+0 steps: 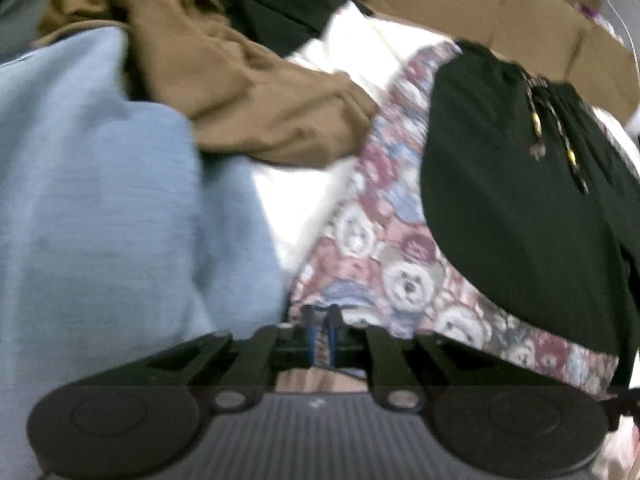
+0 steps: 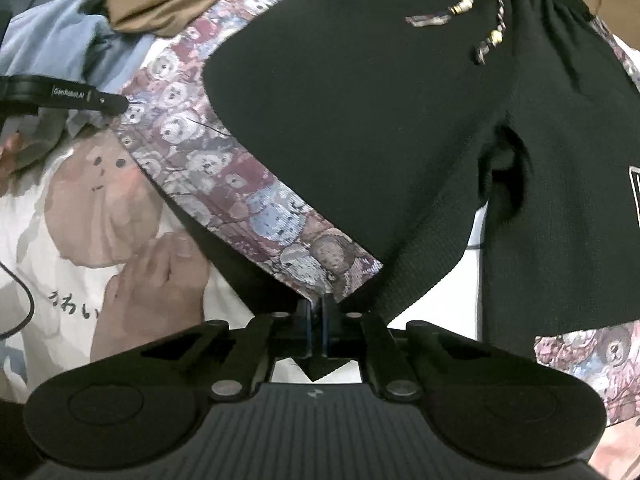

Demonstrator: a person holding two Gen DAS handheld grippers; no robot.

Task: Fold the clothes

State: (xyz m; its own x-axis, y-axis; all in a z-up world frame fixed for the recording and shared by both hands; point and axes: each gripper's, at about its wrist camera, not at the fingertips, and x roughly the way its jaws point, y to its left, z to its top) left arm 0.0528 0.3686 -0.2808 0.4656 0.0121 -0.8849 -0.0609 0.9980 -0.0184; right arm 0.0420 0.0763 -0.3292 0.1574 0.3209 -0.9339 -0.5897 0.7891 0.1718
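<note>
Right gripper (image 2: pixel 316 316): fingers pinched on the hem corner of the bear-print garment (image 2: pixel 224 184). Left gripper (image 1: pixel 320 332): clamped on the same cloth's edge. Black shorts (image 2: pixel 360 120) lie on top. Advice: keep both pinches level and the edge taut.

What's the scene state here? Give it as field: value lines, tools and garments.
left tool: shut on the bear-print fabric, at its edge
right tool: shut on the bear-print fabric, at a corner
on top of the fabric: black shorts with a beaded drawstring
other garments: brown garment, light blue garment, both beside the fabric
background: cardboard box
fold status: cannot tell
</note>
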